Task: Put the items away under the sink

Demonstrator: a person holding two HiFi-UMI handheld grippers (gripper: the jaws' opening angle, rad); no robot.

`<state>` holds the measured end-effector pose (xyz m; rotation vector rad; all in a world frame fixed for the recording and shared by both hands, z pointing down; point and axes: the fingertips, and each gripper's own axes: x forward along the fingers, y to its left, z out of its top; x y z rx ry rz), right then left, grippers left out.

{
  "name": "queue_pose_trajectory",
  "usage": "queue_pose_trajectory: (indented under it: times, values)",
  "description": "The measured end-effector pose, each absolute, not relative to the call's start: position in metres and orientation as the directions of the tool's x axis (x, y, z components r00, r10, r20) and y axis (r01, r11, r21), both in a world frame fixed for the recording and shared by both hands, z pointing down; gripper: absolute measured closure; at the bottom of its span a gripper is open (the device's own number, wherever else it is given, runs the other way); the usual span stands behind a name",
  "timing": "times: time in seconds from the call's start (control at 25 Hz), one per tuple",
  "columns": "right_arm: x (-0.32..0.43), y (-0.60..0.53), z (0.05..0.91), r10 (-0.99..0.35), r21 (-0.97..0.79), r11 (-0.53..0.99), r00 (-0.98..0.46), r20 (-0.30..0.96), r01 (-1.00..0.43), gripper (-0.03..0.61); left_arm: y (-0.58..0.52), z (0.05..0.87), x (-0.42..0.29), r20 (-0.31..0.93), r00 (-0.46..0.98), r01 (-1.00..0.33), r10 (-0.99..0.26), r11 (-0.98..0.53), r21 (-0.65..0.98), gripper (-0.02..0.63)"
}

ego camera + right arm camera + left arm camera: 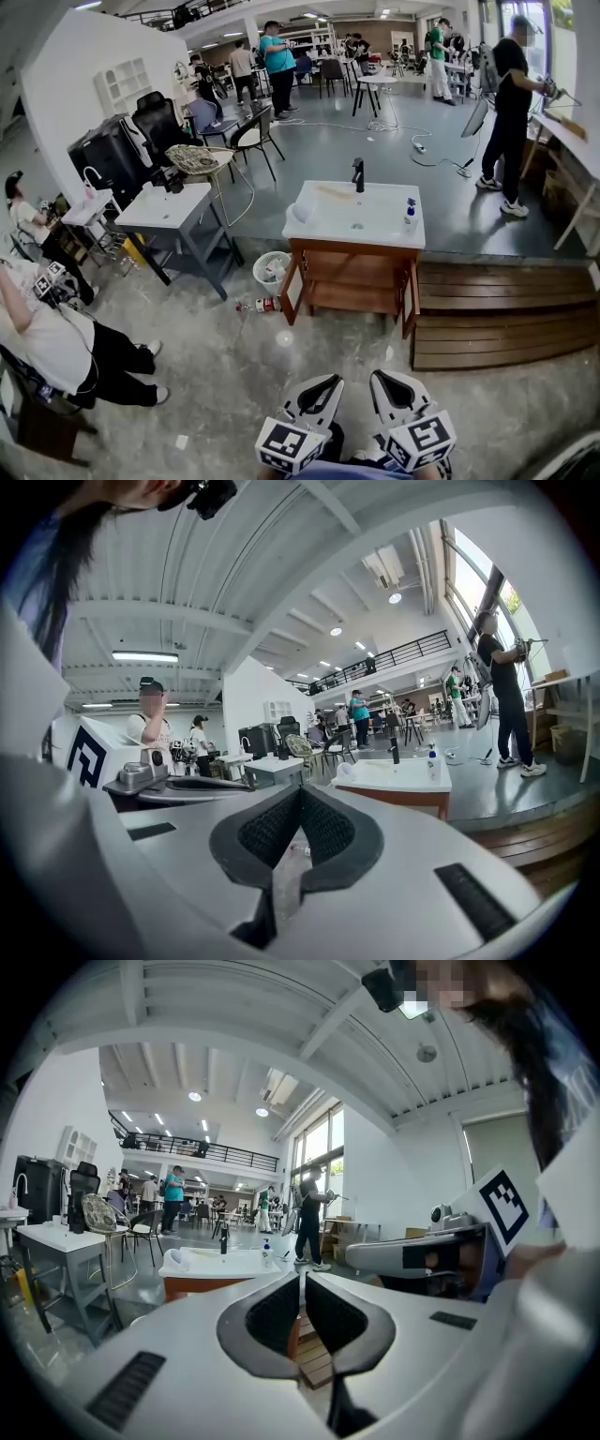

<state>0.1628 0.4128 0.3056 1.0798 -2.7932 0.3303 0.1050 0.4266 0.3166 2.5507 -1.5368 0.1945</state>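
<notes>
A white sink on a wooden cabinet, its two doors swung open, stands a few steps ahead. On its top are a small pump bottle and a white cloth. A bottle lies on the floor by the left door, and a small white thing lies nearer me. My left gripper and right gripper hang side by side low in the head view, far from the cabinet. The left gripper and the right gripper are both shut with nothing between the pads.
A white mesh basket stands left of the cabinet. A grey table is further left, and a seated person is at my near left. A wooden step platform runs to the right. Several people stand in the background.
</notes>
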Motion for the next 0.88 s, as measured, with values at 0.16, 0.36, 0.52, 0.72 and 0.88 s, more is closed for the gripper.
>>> queue_pose_trajectory:
  times: [0.16,0.36,0.52,0.72,0.88]
  values:
    - [0.152,0.387,0.311,-0.649,-0.166,0.714,-0.732,0.207,-0.68,0.565,0.401,0.323,0.093,0.207,0.468,-0.883,-0.859,-0.463,0.076,0.595]
    - [0.133,0.345,0.317,-0.651,-0.169,0.705,-0.723,0.229,-0.689,0.565,0.354,0.324,0.073,0.207,0.481,-0.876,-0.852,-0.477,0.073,0.595]
    - [0.116,0.302,0.319,-0.654,-0.171,0.696,-0.714,0.248,-0.697,0.565,0.313,0.325,0.057,0.214,0.504,-0.862,-0.837,-0.502,0.066,0.595]
    - [0.091,0.245,0.326,-0.665,-0.177,0.68,-0.7,0.261,-0.712,0.565,0.257,0.328,0.031,0.227,0.52,-0.852,-0.823,-0.519,0.068,0.595]
    - [0.072,0.207,0.331,-0.674,-0.177,0.666,-0.687,0.273,-0.724,0.565,0.22,0.331,0.012,0.224,0.534,-0.843,-0.815,-0.532,0.077,0.595]
